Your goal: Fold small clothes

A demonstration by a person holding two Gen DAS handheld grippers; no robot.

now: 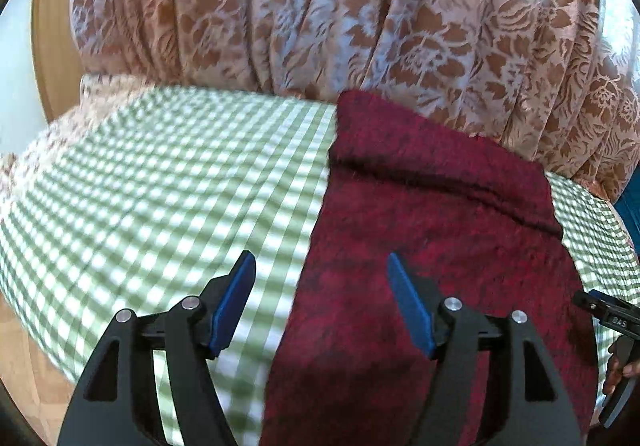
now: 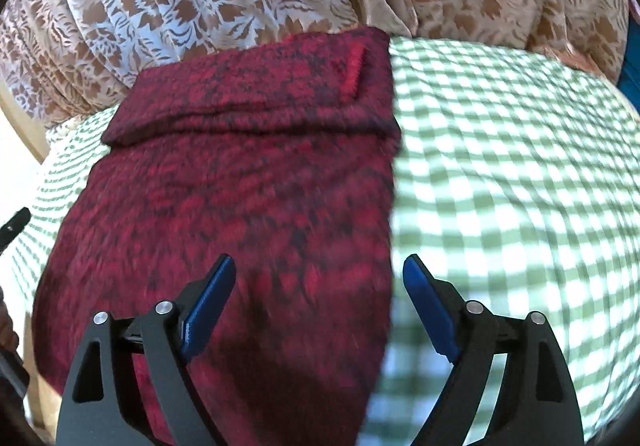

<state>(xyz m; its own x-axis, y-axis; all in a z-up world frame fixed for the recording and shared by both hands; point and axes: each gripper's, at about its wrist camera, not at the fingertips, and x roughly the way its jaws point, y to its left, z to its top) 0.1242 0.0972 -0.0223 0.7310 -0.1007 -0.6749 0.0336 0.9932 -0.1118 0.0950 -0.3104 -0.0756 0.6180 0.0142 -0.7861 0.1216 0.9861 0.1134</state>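
Green gingham cloth (image 1: pixel 160 182) lay under the dark red knit garment (image 1: pixel 420 246), its length running away between the left gripper (image 1: pixel 320 266) and right gripper (image 2: pixel 318 270), both spread open and empty above its side edges

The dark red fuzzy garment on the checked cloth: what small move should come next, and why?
Probably lower both grippers onto the near side edges of the dark red fuzzy garment and close on them. The left gripper and right gripper both have open jaws straddling its side edges and hold nothing. Its far end is already folded over, and it lies on the green checked cloth, so another fold seems next.
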